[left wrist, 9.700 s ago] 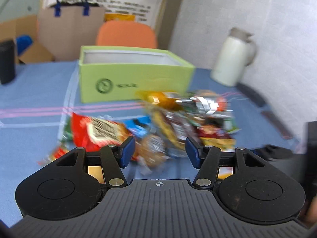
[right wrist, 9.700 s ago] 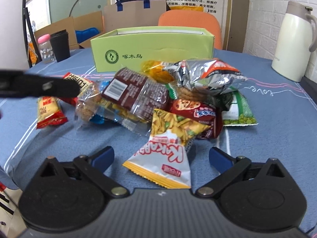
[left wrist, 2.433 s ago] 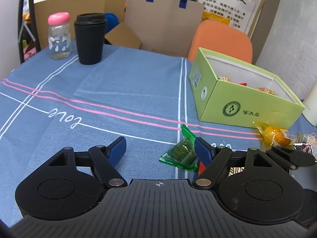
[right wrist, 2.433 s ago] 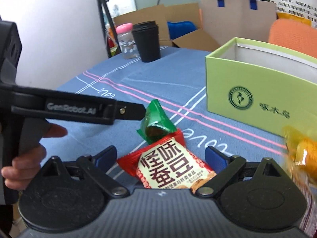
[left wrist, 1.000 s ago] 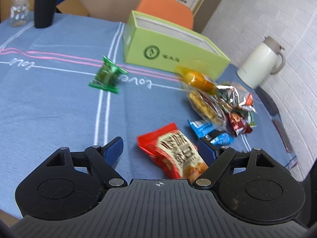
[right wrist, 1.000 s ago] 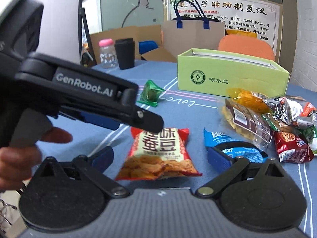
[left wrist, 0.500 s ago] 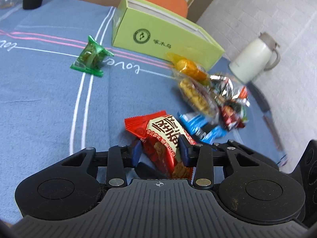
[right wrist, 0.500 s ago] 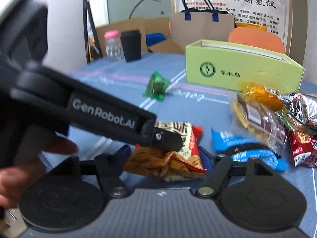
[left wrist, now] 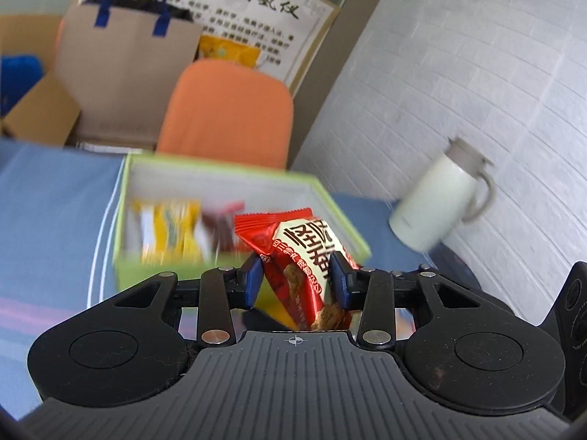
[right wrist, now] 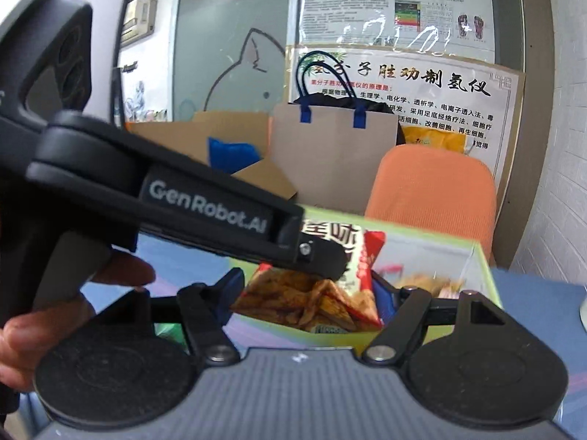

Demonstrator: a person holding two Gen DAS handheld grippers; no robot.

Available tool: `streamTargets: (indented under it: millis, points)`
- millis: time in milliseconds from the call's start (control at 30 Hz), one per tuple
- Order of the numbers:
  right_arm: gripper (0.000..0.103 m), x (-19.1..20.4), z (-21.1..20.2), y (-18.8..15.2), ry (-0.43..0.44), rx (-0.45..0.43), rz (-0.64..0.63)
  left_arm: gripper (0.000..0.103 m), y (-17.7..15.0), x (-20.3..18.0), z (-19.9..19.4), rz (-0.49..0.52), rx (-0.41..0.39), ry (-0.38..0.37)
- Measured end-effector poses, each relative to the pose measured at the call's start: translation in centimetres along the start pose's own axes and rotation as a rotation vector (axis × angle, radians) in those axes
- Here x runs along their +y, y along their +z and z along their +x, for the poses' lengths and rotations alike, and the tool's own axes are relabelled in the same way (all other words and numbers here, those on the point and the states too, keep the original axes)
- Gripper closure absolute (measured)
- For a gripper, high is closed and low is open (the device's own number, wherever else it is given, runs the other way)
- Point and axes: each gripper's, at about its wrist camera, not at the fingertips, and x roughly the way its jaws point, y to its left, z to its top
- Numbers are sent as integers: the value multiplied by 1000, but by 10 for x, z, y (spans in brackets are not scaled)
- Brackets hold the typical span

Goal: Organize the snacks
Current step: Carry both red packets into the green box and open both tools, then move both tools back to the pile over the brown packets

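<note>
My left gripper (left wrist: 296, 280) is shut on a red snack packet (left wrist: 304, 256) with white Chinese lettering and holds it in the air in front of the open green box (left wrist: 126, 198). Yellow and red packets (left wrist: 172, 231) lie inside the box. In the right wrist view the same red packet (right wrist: 323, 293) hangs between my right gripper's (right wrist: 310, 295) open fingers, gripped from the left by the left gripper's black arm (right wrist: 205, 216). The green box (right wrist: 484, 267) lies just behind it.
A white thermos jug (left wrist: 440, 209) stands on the blue tablecloth (left wrist: 47, 198) right of the box. An orange chair (left wrist: 227, 113), a brown paper bag (left wrist: 124, 62) and cardboard boxes stand behind the table. A green wrapped snack (right wrist: 167, 330) shows low on the left.
My left gripper has lifted the red packet off the table and carried it up to the green box. The right gripper has come along close behind it, still open.
</note>
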Motion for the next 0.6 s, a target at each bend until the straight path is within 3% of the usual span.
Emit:
streamTargets:
  millis: [167,333,467,600]
  points:
    - [28,-41,69,15,23,67,34,85,41,12,68,35,32,87]
    - [26,-66,121,9,40,156,100,84,46,42,124,28,91,128]
    - [24,-72,103,11,18,114,116,72,47,53,114,44,44,165]
    - [11,-66,59,23,-21,6,102,57,49,49,65,62,-51,156]
